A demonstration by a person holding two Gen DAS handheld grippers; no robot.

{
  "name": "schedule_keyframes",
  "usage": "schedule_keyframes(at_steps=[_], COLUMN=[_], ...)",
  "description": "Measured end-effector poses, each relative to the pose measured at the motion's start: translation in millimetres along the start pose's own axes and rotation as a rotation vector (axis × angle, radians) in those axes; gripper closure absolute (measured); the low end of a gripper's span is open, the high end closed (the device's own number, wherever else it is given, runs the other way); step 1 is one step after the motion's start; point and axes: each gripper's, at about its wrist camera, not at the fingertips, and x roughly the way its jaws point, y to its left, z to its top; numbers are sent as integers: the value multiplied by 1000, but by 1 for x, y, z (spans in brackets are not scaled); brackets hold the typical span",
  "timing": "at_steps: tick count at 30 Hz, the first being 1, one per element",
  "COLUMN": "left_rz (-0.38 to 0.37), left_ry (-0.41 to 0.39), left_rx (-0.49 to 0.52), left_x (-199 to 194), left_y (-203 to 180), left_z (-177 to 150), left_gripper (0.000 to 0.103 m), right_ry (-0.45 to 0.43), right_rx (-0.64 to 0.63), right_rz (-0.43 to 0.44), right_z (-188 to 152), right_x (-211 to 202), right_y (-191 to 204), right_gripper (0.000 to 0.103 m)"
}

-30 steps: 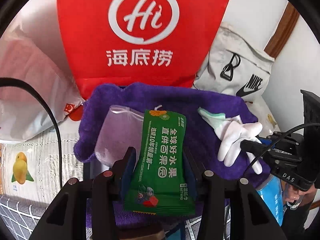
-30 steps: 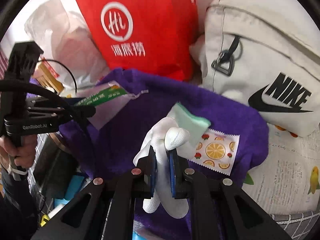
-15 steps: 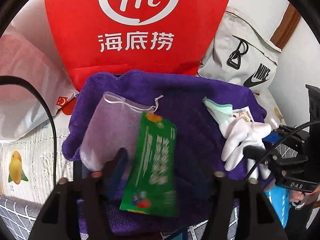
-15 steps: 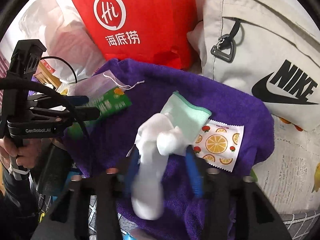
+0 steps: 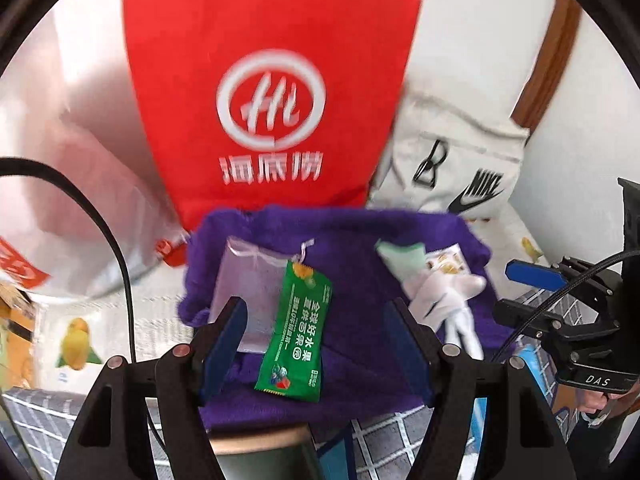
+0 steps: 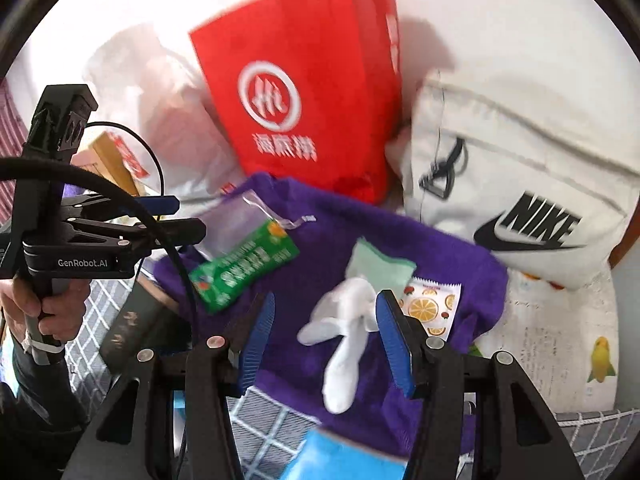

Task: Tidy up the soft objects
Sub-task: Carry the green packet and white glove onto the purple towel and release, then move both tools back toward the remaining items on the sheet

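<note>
A purple towel [image 5: 340, 236] [image 6: 440, 256] lies spread in the middle. On it rest a green wet-wipe packet [image 5: 296, 332] [image 6: 244, 268], a translucent drawstring pouch [image 5: 248, 292] [image 6: 232, 220], a white glove [image 5: 444, 300] [image 6: 344, 320] with a mint cuff [image 6: 376, 268], and an orange-print sachet [image 5: 446, 260] [image 6: 434, 308]. My left gripper [image 5: 316, 344] [image 6: 180, 216] hangs open above the packet, pads clear of it. My right gripper [image 6: 326, 332] [image 5: 520, 294] is open over the glove, which lies loose between the blue pads [image 6: 394, 336].
A red paper bag [image 5: 268, 92] [image 6: 304, 92] and a grey Nike bag [image 5: 460, 164] [image 6: 520, 184] stand behind the towel. A clear plastic bag [image 5: 72, 184] sits at the left. Fruit-print bedding [image 5: 80, 340] and checked fabric [image 6: 264, 424] surround it. A hand [image 6: 44, 308] holds the left gripper.
Both grippers opened and let go: the green packet and the white glove now lie on the towel. Both grippers have pulled up and back, so the scene looks smaller.
</note>
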Motion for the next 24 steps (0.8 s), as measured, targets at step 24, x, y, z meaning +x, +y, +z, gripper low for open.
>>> schedule_keyframes(at_steps=[24], left_rz=[45], left_ry=[-17], left_rx=[72], left_x=[-117], left_y=[-44], left_z=[-132], left_gripper=[29], right_ry=[45], right_rx=[-91], right_rz=[-35], right_z=[-177], right_x=[-119], right_y=[90], right_gripper=[50])
